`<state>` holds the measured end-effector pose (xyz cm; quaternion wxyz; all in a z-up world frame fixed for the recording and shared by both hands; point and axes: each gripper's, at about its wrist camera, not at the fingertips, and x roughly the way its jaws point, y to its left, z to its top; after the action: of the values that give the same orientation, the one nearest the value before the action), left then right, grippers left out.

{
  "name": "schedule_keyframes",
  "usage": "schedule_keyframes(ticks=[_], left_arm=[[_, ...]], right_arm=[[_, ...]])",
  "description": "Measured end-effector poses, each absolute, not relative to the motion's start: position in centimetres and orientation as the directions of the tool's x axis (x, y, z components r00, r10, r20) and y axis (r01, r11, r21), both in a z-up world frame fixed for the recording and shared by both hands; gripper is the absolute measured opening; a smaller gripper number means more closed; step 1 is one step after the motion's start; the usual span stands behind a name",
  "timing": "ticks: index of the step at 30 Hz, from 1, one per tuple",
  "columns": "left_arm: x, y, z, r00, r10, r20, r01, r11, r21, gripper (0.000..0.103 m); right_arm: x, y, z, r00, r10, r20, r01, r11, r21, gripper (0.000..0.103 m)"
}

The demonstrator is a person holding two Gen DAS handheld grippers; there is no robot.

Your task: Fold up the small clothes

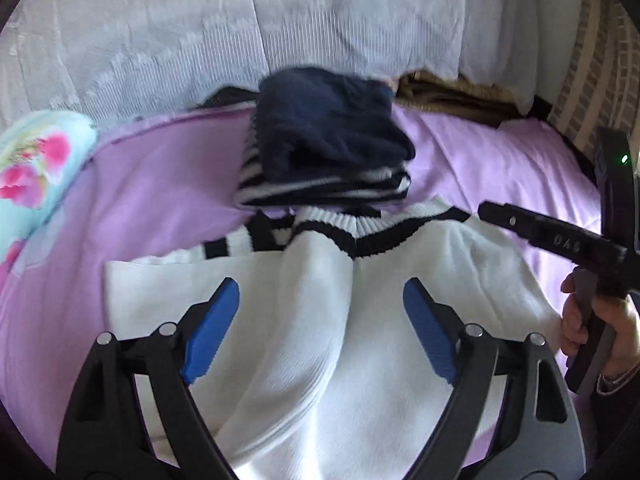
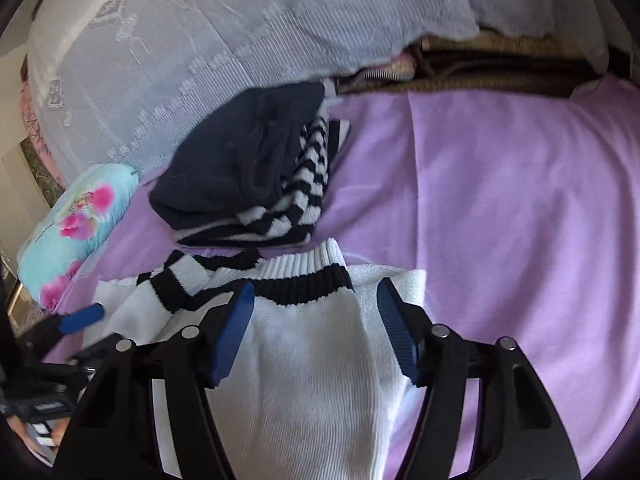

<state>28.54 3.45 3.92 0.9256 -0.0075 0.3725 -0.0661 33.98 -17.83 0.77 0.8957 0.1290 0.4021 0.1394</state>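
A white knit garment with black-striped cuffs lies partly folded on the purple sheet. My left gripper hovers over it with blue pads spread wide and nothing pinched between them. My right gripper stands open above the garment's striped cuff, its pads apart from the cloth. In the left wrist view the right tool's body and the hand holding it show at the right edge. One blue pad of the left gripper shows at the left of the right wrist view.
Behind the white garment sits a stack of folded clothes, dark navy on top of black-and-white stripes. A floral turquoise pillow lies left. White lace bedding and brown folded fabric are at the back.
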Motion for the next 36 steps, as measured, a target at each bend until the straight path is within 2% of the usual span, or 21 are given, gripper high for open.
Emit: schedule_keyframes(ticks=[1,2,4,5,6,7,8,11,17,21,25,27,28,29,31,32,35,36], left_arm=[[29.3,3.3,3.3,0.696,-0.123,-0.708,0.101,0.992,-0.073,0.086],[30.7,3.5,2.0,0.661,-0.131,-0.739,0.075,0.991,-0.109,0.085],[32.1,4.3,-0.1,0.629,-0.156,-0.762,0.022,0.983,-0.183,0.077],[32.0,5.0,-0.6,0.655,-0.168,-0.737,0.007,0.976,-0.216,0.070],[31.5,5.5,-0.7,0.676,-0.166,-0.717,0.003,0.975,-0.223,0.056],[31.3,5.7,-0.6,0.680,-0.163,-0.715,0.000,0.975,-0.222,0.045],[31.0,6.1,-0.4,0.684,-0.191,-0.704,0.016,0.969,-0.248,0.021],[29.8,8.4,-0.1,0.689,-0.337,-0.641,0.045,0.903,-0.426,0.019],[23.6,9.7,2.3,0.718,-0.405,-0.566,0.117,0.872,-0.475,0.018],[16.7,10.0,3.4,0.722,-0.455,-0.521,0.191,0.855,-0.483,0.018],[10.0,10.6,2.2,0.678,-0.471,-0.564,0.231,0.865,-0.445,0.019],[6.7,10.8,0.7,0.638,-0.449,-0.626,0.224,0.886,-0.406,0.026],[5.3,11.1,0.0,0.623,-0.438,-0.648,0.218,0.893,-0.394,0.026],[4.4,11.3,-0.3,0.620,-0.432,-0.655,0.215,0.897,-0.387,0.029],[2.4,11.8,0.5,0.647,-0.422,-0.635,0.216,0.900,-0.378,0.031],[2.1,11.9,0.9,0.659,-0.422,-0.623,0.218,0.900,-0.378,0.034],[1.2,11.8,2.9,0.708,-0.409,-0.576,0.219,0.902,-0.371,0.059],[0.9,11.7,3.3,0.721,-0.408,-0.559,0.221,0.901,-0.372,0.062]], right_arm=[[34.4,-17.8,-0.2,0.613,0.380,-0.693,-0.148,0.917,0.371,0.060],[34.5,-17.7,-1.0,0.596,0.403,-0.694,-0.164,0.908,0.386,0.047],[33.9,-17.5,-1.1,0.611,0.405,-0.680,-0.192,0.909,0.370,0.034],[33.5,-17.4,-0.6,0.627,0.391,-0.674,-0.198,0.916,0.348,0.020],[33.1,-17.4,-0.1,0.645,0.386,-0.659,-0.210,0.919,0.333,0.015],[32.4,-17.3,0.6,0.661,0.396,-0.638,-0.226,0.915,0.333,0.014],[31.6,-17.3,1.2,0.675,0.407,-0.616,-0.239,0.910,0.339,0.013],[28.7,-17.1,2.8,0.703,0.424,-0.571,-0.280,0.903,0.326,0.012],[19.2,-17.0,6.1,0.731,0.463,-0.501,-0.382,0.886,0.261,0.012],[11.0,-18.2,6.0,0.706,0.490,-0.511,-0.444,0.869,0.220,0.012],[4.4,-20.5,2.2,0.587,0.508,-0.631,-0.471,0.847,0.244,0.014],[2.8,-22.3,1.9,0.584,0.497,-0.642,-0.440,0.858,0.264,0.016],[2.6,-23.0,2.2,0.589,0.503,-0.632,-0.429,0.858,0.282,0.022],[2.6,-23.7,2.9,0.611,0.499,-0.614,-0.406,0.864,0.298,0.039],[2.9,-24.0,3.8,0.650,0.487,-0.583,-0.367,0.873,0.320,0.062],[3.3,-23.7,4.2,0.648,0.510,-0.565,-0.378,0.860,0.343,0.062],[4.7,-21.4,4.1,0.626,0.548,-0.556,-0.407,0.837,0.367,0.063],[5.5,-20.6,4.0,0.622,0.547,-0.560,-0.415,0.837,0.356,0.063]])
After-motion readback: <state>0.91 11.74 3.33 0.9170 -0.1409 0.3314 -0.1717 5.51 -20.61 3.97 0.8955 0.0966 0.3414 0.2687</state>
